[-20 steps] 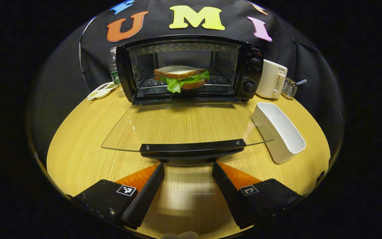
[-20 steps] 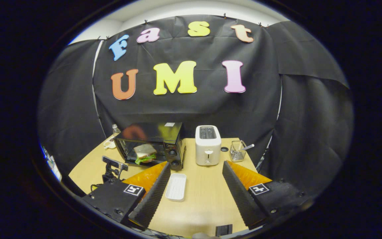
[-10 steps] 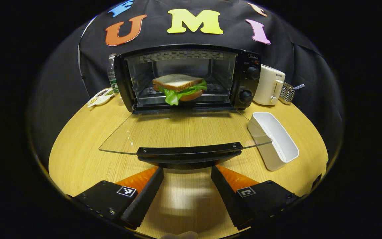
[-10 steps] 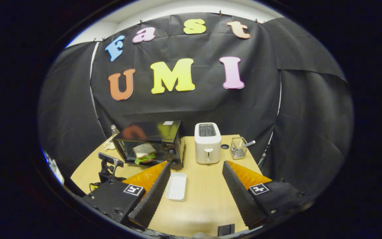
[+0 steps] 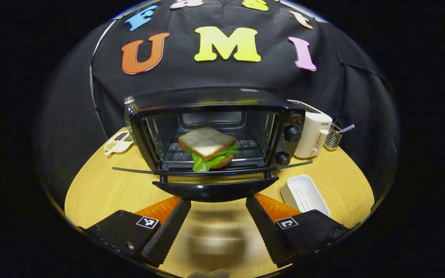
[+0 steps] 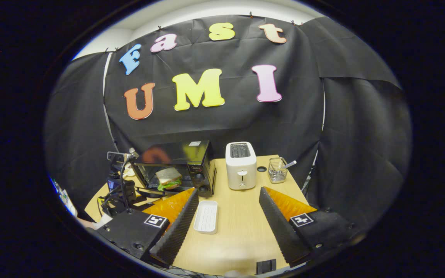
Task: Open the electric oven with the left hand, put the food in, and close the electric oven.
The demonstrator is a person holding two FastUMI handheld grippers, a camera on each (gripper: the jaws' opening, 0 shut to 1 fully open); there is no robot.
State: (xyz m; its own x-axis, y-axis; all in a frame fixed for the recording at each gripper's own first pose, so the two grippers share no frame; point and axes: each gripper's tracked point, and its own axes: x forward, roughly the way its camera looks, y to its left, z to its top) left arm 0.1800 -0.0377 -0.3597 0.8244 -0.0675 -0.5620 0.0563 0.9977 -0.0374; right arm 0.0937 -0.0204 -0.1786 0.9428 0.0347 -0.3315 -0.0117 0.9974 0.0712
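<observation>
The black electric oven [image 5: 222,131] stands at the back of the round wooden table [image 5: 102,189], and a sandwich [image 5: 207,148] with lettuce lies on its rack. Its glass door [image 5: 137,170] is partly raised and seen edge-on, with the black handle [image 5: 214,190] toward me. My left gripper [image 5: 218,210] is open, its fingertips just under the handle with nothing between them. In the right gripper view the oven [image 6: 176,162], the sandwich [image 6: 168,177] and the left gripper's body [image 6: 120,185] sit at the left. My right gripper [image 6: 228,190] hangs open above the table, holding nothing.
A white toaster [image 5: 311,133] and a wire basket [image 5: 334,135] stand right of the oven. A white tray [image 5: 303,195] lies near the door's right corner. A condiment dish [image 5: 119,139] and a bottle [image 5: 129,112] sit at the left.
The oven door has swung up from lying flat to partly raised, with my open left gripper rising beneath its handle. The right gripper has barely moved.
</observation>
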